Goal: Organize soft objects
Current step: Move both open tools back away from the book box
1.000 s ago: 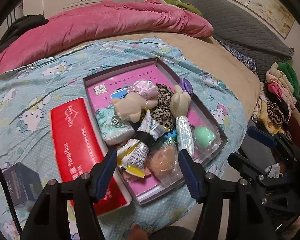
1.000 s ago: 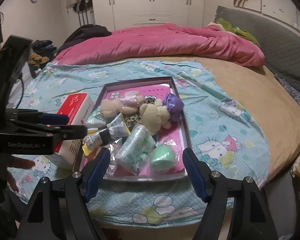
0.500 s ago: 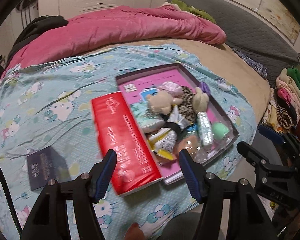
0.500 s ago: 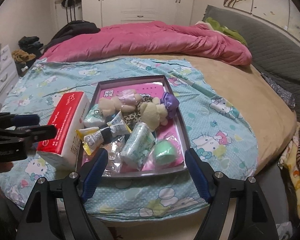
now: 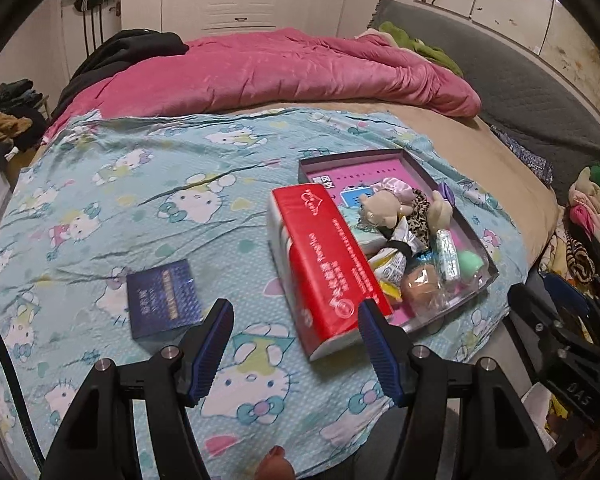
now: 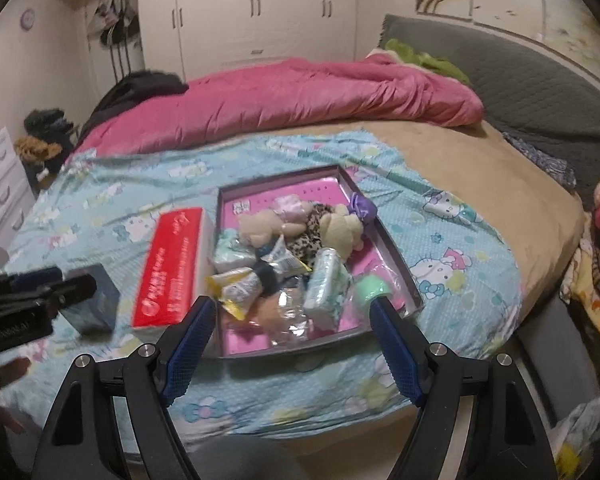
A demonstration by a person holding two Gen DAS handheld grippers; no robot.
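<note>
Both grippers hang wide open and empty, the left gripper (image 5: 296,338) just short of the red soft tissue pack (image 5: 327,266) ahead-right of it, the right gripper (image 6: 292,324) facing the squashy beige plush bears (image 6: 300,228) in the shallow pink-lined tray (image 6: 400,276), light things probably best pinched mid-body.

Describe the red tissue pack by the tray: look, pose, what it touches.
The red tissue pack is a long soft-looking block, glossy red on top with white print, white along its sides. It lies flat on the Hello Kitty sheet, lengthwise against the tray's left wall. Neither gripper touches it.
</note>
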